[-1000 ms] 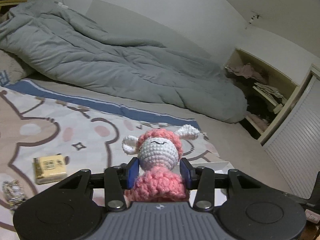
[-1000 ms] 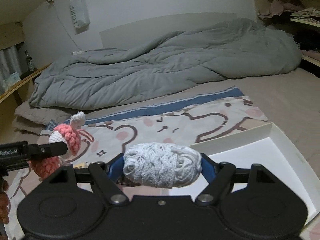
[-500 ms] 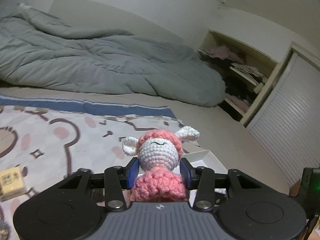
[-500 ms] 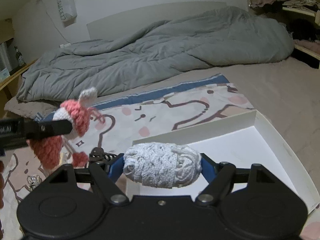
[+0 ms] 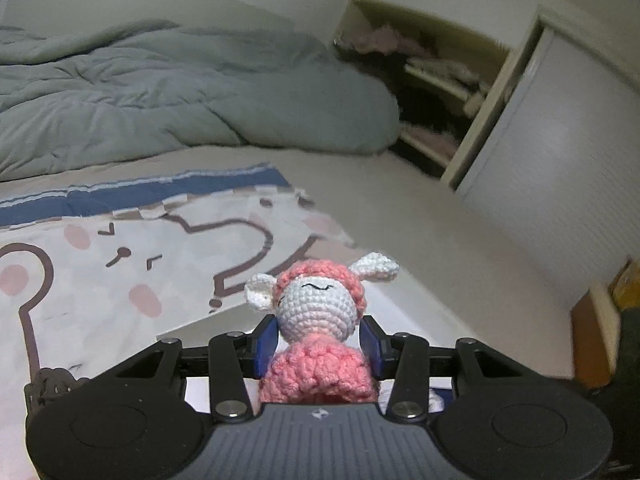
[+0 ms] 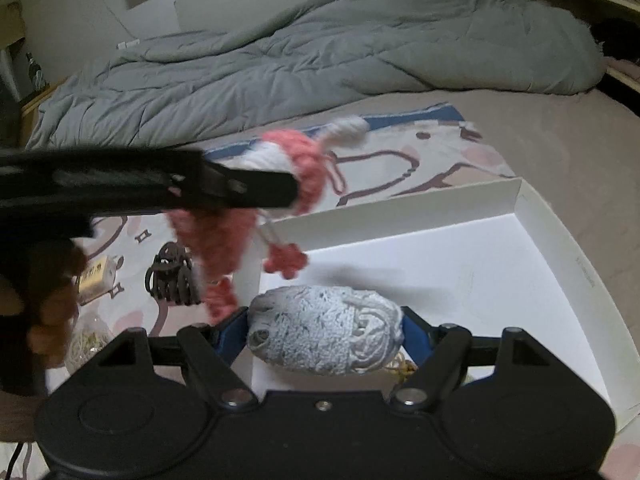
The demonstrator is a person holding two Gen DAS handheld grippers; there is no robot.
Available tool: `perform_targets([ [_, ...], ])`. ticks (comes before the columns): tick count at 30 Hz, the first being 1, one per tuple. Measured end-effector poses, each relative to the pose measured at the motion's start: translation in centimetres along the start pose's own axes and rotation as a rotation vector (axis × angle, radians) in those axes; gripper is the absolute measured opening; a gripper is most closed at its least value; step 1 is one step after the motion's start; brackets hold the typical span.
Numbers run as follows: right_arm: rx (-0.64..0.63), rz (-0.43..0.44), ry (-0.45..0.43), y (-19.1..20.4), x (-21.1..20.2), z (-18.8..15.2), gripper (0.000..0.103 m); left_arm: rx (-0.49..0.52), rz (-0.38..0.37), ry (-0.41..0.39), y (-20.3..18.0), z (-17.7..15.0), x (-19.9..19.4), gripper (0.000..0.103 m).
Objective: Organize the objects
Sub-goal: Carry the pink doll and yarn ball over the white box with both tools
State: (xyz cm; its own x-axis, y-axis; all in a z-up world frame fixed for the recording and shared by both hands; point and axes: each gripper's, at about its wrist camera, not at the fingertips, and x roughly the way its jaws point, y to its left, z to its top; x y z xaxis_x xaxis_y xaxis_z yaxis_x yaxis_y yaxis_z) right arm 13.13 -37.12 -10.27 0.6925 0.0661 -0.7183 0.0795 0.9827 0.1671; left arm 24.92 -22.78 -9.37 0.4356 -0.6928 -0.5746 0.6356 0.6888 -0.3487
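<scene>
My left gripper (image 5: 318,350) is shut on a pink and white crochet sheep (image 5: 316,308), held upright above the bed. In the right wrist view the same sheep (image 6: 224,236) hangs from the left gripper (image 6: 280,192) over the near left corner of the white box (image 6: 552,216). My right gripper (image 6: 324,336) is shut on a grey-white yarn ball (image 6: 324,336) and holds it low over the box's floor.
A black hair claw (image 6: 172,276), a yellow packet (image 6: 94,276) and a small bag of beads (image 6: 90,338) lie on the cartoon blanket (image 5: 100,280) left of the box. A grey duvet (image 6: 320,56) fills the back. Shelves (image 5: 440,92) stand at the right.
Both grippers have moved right and forward to the white box. The sheep now hangs over the box's left corner, and the yarn ball is over the box floor.
</scene>
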Motion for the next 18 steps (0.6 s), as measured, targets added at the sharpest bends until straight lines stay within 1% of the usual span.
perform_targets([
  [5, -0.050, 0.034, 0.043, 0.2, 1.2, -0.4, 0.079, 0.026, 0.033, 0.040, 1.2, -1.1, 2.0, 0.046],
  [9, -0.095, 0.045, 0.086, 0.9, 2.3, -0.8, 0.079, 0.009, 0.031, 0.040, 2.1, -1.6, 2.9, 0.046],
  [12, -0.114, 0.060, 0.105, 1.2, 2.9, -1.2, 0.079, -0.002, 0.068, 0.044, 2.5, -1.9, 3.5, 0.048],
  [14, -0.116, 0.077, 0.116, 1.2, 3.2, -1.4, 0.080, -0.019, 0.083, 0.059, 2.9, -2.0, 3.7, 0.049],
  [16, -0.112, 0.075, 0.132, 1.2, 3.4, -1.6, 0.082, -0.027, 0.094, 0.077, 3.2, -2.0, 3.7, 0.053],
  [18, -0.112, 0.057, 0.146, 1.2, 3.5, -1.8, 0.083, -0.020, 0.104, 0.083, 3.2, -2.0, 3.4, 0.053],
])
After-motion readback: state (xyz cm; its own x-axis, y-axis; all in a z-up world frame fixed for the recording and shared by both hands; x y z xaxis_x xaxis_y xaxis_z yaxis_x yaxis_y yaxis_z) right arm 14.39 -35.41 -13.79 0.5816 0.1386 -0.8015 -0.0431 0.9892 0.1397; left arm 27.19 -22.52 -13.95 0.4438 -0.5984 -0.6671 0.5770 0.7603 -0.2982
